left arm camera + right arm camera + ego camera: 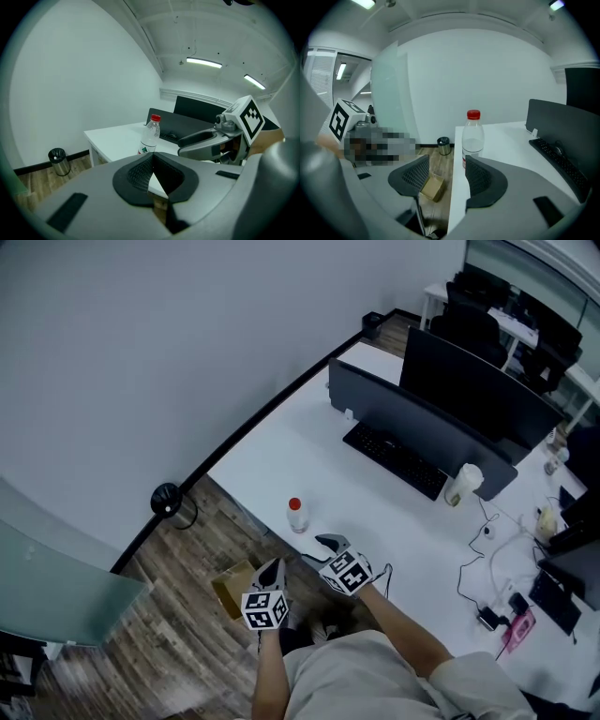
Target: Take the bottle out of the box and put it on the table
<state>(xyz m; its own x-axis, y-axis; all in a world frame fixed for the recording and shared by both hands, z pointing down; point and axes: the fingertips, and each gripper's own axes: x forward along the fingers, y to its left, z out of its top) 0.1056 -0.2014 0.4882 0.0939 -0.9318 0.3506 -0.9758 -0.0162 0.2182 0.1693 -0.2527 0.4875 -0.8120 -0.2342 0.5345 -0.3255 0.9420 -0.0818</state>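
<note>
head view: bottle [297, 515] stands upright at the worktop [309, 451] corner, with the box [236, 587] on the floor below-left of it. right gripper [326, 542] is just beside the bottle, jaws apart, empty. left gripper [272, 568] jaws are closed on nothing. thin clear plastic, so likely light, tippy and crushable. best hold is mid-body, light squeeze.
</note>
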